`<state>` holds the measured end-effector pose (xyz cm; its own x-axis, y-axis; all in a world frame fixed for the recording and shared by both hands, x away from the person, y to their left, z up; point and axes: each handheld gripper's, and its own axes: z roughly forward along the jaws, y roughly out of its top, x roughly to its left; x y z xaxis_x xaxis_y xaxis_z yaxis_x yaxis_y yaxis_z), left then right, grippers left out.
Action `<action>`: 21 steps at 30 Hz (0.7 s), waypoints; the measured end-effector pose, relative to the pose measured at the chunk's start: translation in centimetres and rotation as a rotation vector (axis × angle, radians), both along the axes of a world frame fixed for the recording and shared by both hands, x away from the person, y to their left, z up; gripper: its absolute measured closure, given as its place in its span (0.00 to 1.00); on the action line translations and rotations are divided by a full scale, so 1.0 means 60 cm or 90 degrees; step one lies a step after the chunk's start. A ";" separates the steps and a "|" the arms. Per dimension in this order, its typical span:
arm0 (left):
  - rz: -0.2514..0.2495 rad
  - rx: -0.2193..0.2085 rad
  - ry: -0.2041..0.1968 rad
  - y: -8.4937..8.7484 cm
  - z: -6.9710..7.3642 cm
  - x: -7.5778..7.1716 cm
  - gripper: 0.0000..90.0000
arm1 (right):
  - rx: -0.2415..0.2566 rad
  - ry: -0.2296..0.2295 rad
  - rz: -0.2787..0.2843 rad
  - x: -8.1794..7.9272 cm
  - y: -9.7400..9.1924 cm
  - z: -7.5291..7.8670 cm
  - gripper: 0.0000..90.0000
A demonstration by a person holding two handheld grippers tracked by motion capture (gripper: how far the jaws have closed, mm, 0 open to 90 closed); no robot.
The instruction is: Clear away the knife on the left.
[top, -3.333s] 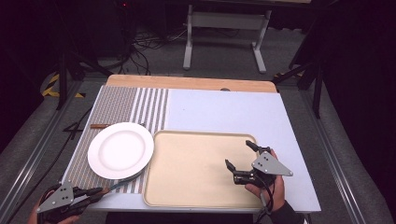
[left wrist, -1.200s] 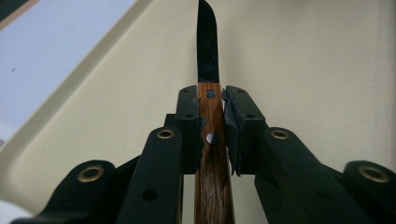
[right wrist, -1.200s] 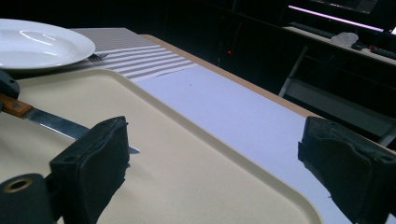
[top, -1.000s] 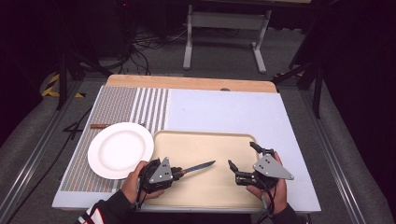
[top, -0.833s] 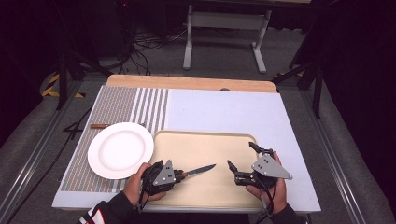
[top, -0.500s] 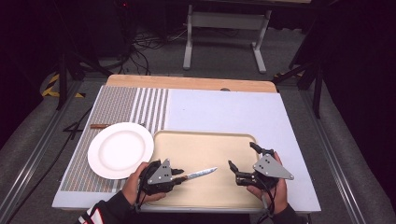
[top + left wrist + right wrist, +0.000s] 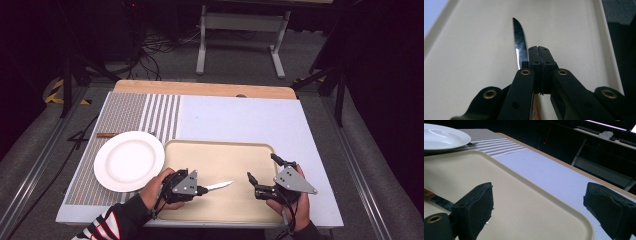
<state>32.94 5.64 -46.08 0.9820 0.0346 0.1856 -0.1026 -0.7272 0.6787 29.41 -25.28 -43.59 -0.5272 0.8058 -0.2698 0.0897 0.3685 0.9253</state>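
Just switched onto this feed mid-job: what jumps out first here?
The knife stands out: the left gripper is shut on its handle, and the blade points across the beige tray toward the right gripper, which waits open over the tray's right side. A white plate sits on the striped mat just left of the tray.

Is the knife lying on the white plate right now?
No, the knife is over the beige tray, beside the shut left gripper.
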 end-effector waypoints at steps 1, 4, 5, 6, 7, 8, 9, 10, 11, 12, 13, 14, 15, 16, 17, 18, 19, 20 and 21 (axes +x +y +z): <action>-0.004 0.016 -0.001 -0.005 -0.003 0.000 1.00 | -0.001 0.001 0.000 0.000 0.000 -0.001 0.11; -0.013 0.067 -0.025 -0.019 -0.012 -0.003 1.00 | -0.005 0.004 -0.001 -0.002 -0.001 -0.002 0.11; -0.014 0.068 -0.028 -0.020 -0.014 -0.003 1.00 | -0.006 0.005 -0.001 -0.002 -0.001 -0.003 0.11; -0.013 0.069 -0.027 -0.020 -0.014 -0.001 1.00 | -0.007 0.005 -0.001 -0.002 -0.002 -0.004 0.11; -0.007 0.068 -0.026 -0.019 -0.014 0.001 1.00 | -0.008 0.007 -0.002 -0.002 -0.002 -0.004 0.11; -0.003 0.065 -0.022 -0.018 -0.014 0.002 1.00 | -0.010 0.008 -0.003 -0.002 -0.003 -0.005 0.11; 0.002 0.068 -0.024 -0.016 -0.014 0.004 1.00 | -0.011 0.008 -0.002 -0.002 -0.003 -0.006 0.11; 0.008 0.070 -0.025 -0.015 -0.014 0.006 1.00 | -0.014 0.009 -0.003 -0.002 -0.003 -0.006 0.11; 0.014 0.072 -0.029 -0.013 -0.014 0.006 1.00 | -0.017 0.010 -0.004 -0.003 -0.003 -0.007 0.11; 0.019 0.076 -0.041 -0.012 -0.014 0.006 1.00 | -0.021 0.010 -0.004 -0.004 -0.003 -0.007 0.11; 0.025 0.083 -0.051 -0.010 -0.014 0.005 1.00 | -0.023 0.010 -0.004 -0.005 -0.003 -0.008 0.11; 0.028 0.090 -0.056 -0.007 -0.013 0.005 1.00 | -0.025 0.010 -0.004 -0.005 -0.003 -0.008 0.11; 0.034 0.093 -0.057 -0.004 -0.012 0.004 1.00 | -0.028 0.010 -0.003 -0.005 -0.003 -0.007 0.11; 0.040 0.098 -0.057 0.000 -0.012 0.003 1.00 | -0.030 0.010 -0.002 -0.005 -0.002 -0.007 0.11; 0.045 0.098 -0.057 0.005 -0.012 0.003 1.00 | -0.032 0.010 -0.002 -0.006 -0.002 -0.007 0.11; 0.048 0.099 -0.056 0.010 -0.012 0.003 1.00 | -0.034 0.011 -0.001 -0.005 -0.001 -0.008 0.11; 0.054 0.097 -0.055 0.013 -0.012 0.004 1.00 | -0.035 0.012 -0.001 -0.005 -0.001 -0.008 0.11; 0.058 0.096 -0.049 0.017 -0.012 0.004 1.00 | -0.035 0.012 -0.001 -0.005 -0.001 -0.007 0.11; 0.061 0.095 -0.048 0.020 -0.012 0.004 1.00 | -0.034 0.012 0.000 -0.005 -0.001 -0.007 0.11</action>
<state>33.21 6.85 -46.82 0.9585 0.0939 0.2691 -0.0747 -0.8285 0.5550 29.14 -25.34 -44.02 -0.5323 0.7909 -0.3018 0.1075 0.4168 0.9026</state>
